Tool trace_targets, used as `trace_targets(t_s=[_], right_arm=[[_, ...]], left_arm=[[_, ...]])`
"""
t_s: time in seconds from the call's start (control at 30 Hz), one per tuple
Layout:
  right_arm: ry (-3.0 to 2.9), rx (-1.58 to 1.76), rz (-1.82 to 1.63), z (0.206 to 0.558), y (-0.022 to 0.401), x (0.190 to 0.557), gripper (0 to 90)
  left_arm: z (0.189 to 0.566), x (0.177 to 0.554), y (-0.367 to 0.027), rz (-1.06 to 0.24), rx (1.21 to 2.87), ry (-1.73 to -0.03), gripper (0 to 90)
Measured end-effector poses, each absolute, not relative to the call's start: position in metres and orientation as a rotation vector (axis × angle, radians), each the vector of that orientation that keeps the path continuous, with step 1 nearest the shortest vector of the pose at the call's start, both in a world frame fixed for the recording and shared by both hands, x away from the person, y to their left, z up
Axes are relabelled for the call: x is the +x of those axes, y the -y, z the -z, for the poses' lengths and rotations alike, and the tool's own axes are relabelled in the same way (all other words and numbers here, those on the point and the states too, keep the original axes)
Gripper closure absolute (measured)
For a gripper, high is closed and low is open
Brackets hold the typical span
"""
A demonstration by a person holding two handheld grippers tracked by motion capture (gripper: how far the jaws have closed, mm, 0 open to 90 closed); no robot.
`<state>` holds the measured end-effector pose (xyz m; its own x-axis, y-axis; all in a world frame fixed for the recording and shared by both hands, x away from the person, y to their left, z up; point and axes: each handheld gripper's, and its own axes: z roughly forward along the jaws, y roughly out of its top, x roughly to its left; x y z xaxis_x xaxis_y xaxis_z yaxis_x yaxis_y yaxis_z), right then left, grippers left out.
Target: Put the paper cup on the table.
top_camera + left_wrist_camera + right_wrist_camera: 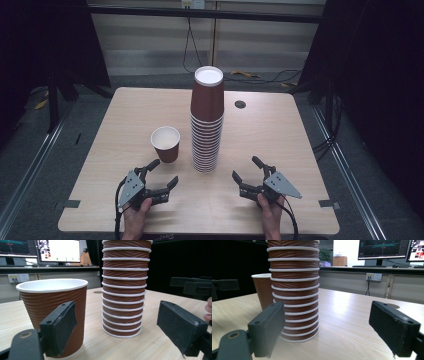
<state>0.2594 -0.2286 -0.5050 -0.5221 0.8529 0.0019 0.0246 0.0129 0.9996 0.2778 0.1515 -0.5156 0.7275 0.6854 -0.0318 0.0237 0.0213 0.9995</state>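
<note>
A tall stack of brown ribbed paper cups (207, 120) stands upside down in the middle of the table. A single brown cup (165, 142) stands upright just left of it, white inside and with nothing in it. My left gripper (165, 171) lies low near the front edge, open, pointing at the single cup. In the left gripper view the cup (52, 307) sits just beyond the left pad (62, 325), apart from it, with the stack (123, 290) farther off. My right gripper (244, 167) is open and faces the stack (293, 290), nothing between its pads.
The wooden table (280, 130) has a round cable hole (240, 104) behind the stack. Tape marks sit at its front corners. Monitors (58, 250) and a wall socket (373, 276) stand beyond the far edge. Dark screens flank both sides.
</note>
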Motion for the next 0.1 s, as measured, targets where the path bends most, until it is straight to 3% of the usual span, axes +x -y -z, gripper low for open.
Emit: trace_targets(t_s=[0.1], right_arm=[[-1.623, 0.912, -1.581, 0.5049, 0.2285, 0.2592, 13.4]], left_arm=[[0.5155, 0.2780, -0.1515, -0.563, 1.477, -0.617, 15.5]])
